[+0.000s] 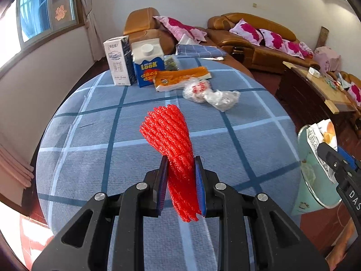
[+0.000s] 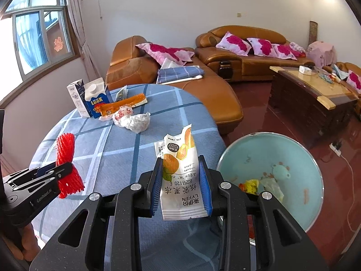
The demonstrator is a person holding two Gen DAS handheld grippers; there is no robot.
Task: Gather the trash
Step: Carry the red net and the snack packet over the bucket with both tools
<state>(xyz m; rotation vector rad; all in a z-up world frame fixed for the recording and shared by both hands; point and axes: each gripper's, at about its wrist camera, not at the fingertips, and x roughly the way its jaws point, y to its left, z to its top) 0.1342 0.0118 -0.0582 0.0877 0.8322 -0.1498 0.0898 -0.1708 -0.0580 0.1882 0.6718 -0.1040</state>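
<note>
I see my left gripper (image 1: 180,169) clamped on a red foam net sleeve (image 1: 173,140), at the centre of the left wrist frame, above the blue checked tablecloth (image 1: 90,135). My right gripper (image 2: 180,174) pinches a white snack wrapper (image 2: 180,180) at the centre of its frame. The teal trash bin (image 2: 270,153) sits lower right, holding scraps. 2 cartons (image 2: 90,99) stand upper left.

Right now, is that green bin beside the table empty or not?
Not empty. The right wrist view looks into the green bin: a yellow wrapper and a pale wrapper lie at its bottom.
</note>
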